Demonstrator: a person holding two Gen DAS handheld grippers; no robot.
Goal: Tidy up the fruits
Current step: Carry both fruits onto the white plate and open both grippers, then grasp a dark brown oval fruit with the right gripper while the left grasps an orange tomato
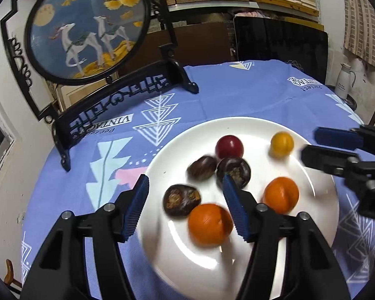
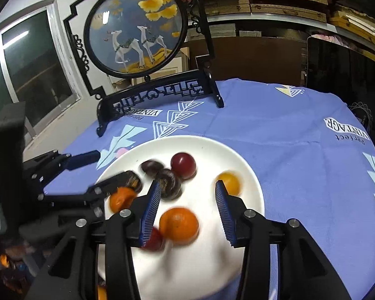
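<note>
A white plate point(image 1: 322, 190) on the blue tablecloth holds several fruits: two oranges point(image 1: 210, 225) point(image 1: 281, 195), a red plum point(image 1: 229, 147), a yellow fruit point(image 1: 282, 143) and three dark wrinkled fruits point(image 1: 181, 200). My left gripper point(image 1: 185, 190) is open over the plate's near left, its jaws on either side of a dark fruit. My right gripper point(image 2: 187, 192) is open over the plate point(image 2: 237, 160), above an orange point(image 2: 178, 223); the yellow fruit point(image 2: 228, 182) lies by its right finger. A second red fruit point(image 2: 153, 240) is partly hidden behind the left finger. Each gripper shows in the other's view.
A round framed deer picture on a black stand point(image 1: 87, 25) stands at the table's far left. A dark chair back point(image 1: 282, 47) is behind the table. A white jug point(image 1: 345, 81) sits far right. Shelves of boards fill the background.
</note>
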